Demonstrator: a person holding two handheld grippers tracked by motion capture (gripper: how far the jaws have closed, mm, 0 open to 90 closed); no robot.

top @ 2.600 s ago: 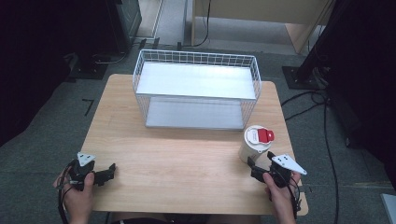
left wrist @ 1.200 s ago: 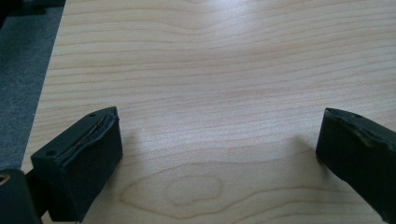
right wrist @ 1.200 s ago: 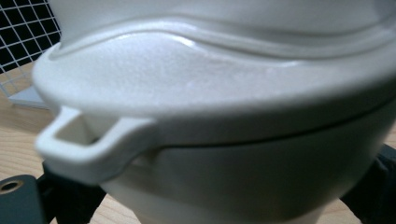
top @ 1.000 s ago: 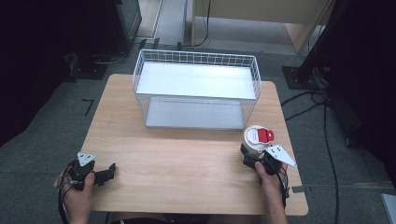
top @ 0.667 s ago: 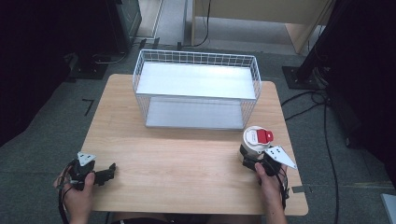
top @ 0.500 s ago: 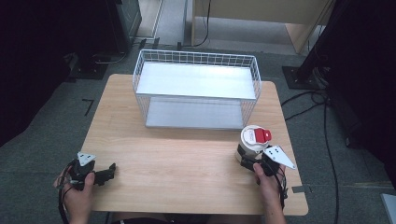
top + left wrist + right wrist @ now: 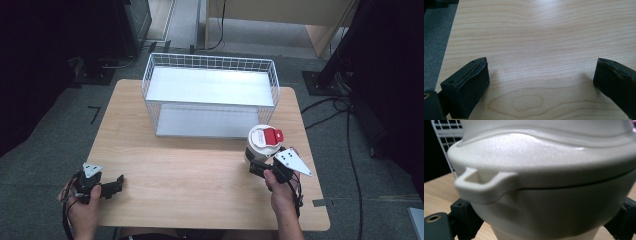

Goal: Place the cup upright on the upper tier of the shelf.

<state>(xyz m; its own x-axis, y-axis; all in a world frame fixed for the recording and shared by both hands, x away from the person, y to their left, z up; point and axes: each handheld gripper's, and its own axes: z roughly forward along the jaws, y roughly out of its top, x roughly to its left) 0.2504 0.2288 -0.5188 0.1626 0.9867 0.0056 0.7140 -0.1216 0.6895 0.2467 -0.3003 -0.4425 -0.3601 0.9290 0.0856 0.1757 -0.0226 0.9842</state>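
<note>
High view: a light wooden counter [image 7: 200, 175] stands on grey carpet, with a white wire basket [image 7: 210, 92] at its far middle, its long side running left to right. Near the right edge of the counter, just nearer than the basket's right end, stands a white lidded cup [image 7: 261, 145] with a red flip tab on its lid; it looks upright. The right gripper [image 7: 260, 167], held in the person's right hand [image 7: 281, 192], sits against the near side of the cup, with its grey three-cornered plate pointing right. In the right gripper view the cup [image 7: 549, 195] is very close and blurred: its cream lid overhangs a tapering body, and a small loop-shaped tab juts from the lid's rim at the left. The two black jaws stand on either side of the cup's lower body, spread to about its width, and appear to touch it on both sides, though the blur leaves the firmness of the hold uncertain. A corner of the wire basket [image 7: 445, 135] shows at the upper left behind the cup. At the near left corner of the counter the left gripper [image 7: 117, 184] rests low over the wood in the person's left hand [image 7: 82, 207], well apart from the cup and basket. In the left gripper view its jaws are spread wide over bare wood grain [image 7: 536, 50], holding nothing.
</note>
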